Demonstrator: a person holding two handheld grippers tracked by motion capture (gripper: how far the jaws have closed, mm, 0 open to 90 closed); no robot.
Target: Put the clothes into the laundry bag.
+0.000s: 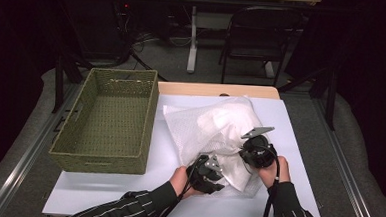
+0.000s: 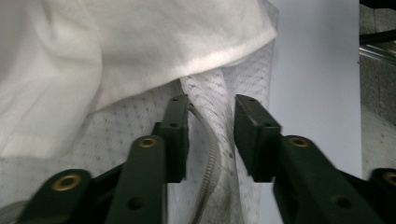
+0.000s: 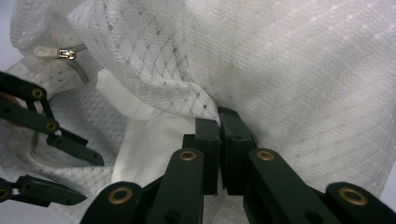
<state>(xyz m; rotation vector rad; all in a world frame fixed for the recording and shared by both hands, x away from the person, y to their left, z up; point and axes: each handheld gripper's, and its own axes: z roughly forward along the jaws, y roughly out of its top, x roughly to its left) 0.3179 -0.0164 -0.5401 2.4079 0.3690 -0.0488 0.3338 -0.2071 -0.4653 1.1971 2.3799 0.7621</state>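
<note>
Right tongs [image 3: 219, 121] clamped on mesh bag [image 3: 289, 60], left tongs [image 2: 211, 121] parted astride its zipper edge [image 2: 212, 154]

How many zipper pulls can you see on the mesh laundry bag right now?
1: a zipper pull lies on the mesh laundry bag, up-left of the right gripper; folds may hide another.

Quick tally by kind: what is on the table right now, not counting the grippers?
Olive green woven rectangular basket: 1
White mesh laundry bag with a zipper: 1
White cloth garment inside the bag: 1
Total: 3
</note>
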